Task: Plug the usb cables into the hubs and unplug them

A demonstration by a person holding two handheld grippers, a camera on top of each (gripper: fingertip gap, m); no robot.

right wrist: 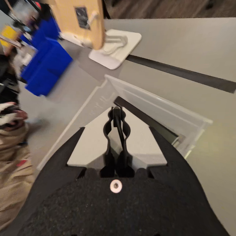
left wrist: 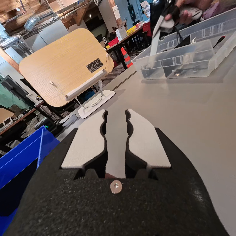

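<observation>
My right gripper (right wrist: 116, 108) is shut on a black usb cable plug (right wrist: 116, 113), and the black cable (right wrist: 120, 131) runs back between the fingers. It hangs over a clear plastic bin (right wrist: 157, 100) that holds a flat black hub (right wrist: 141, 114). In the left wrist view the right gripper (left wrist: 153, 51) reaches down into the same bin (left wrist: 178, 66), with the black hub (left wrist: 182, 42) behind it. My left gripper (left wrist: 116, 112) is open and empty, low over the grey table (left wrist: 166, 114), well short of the bin.
A wooden book stand (left wrist: 66, 66) on a white base (left wrist: 97, 103) stands at the table's far left edge. A blue bin (left wrist: 23, 159) sits at my near left. A dark seam (right wrist: 178, 72) crosses the table. A person's tan sleeve (right wrist: 11, 153) shows at the left. Spacing between my two grippers at the tips: around 45 centimeters. My right gripper is the nearer one to the dark seam (right wrist: 178, 72): about 20 centimeters, against 55 centimeters.
</observation>
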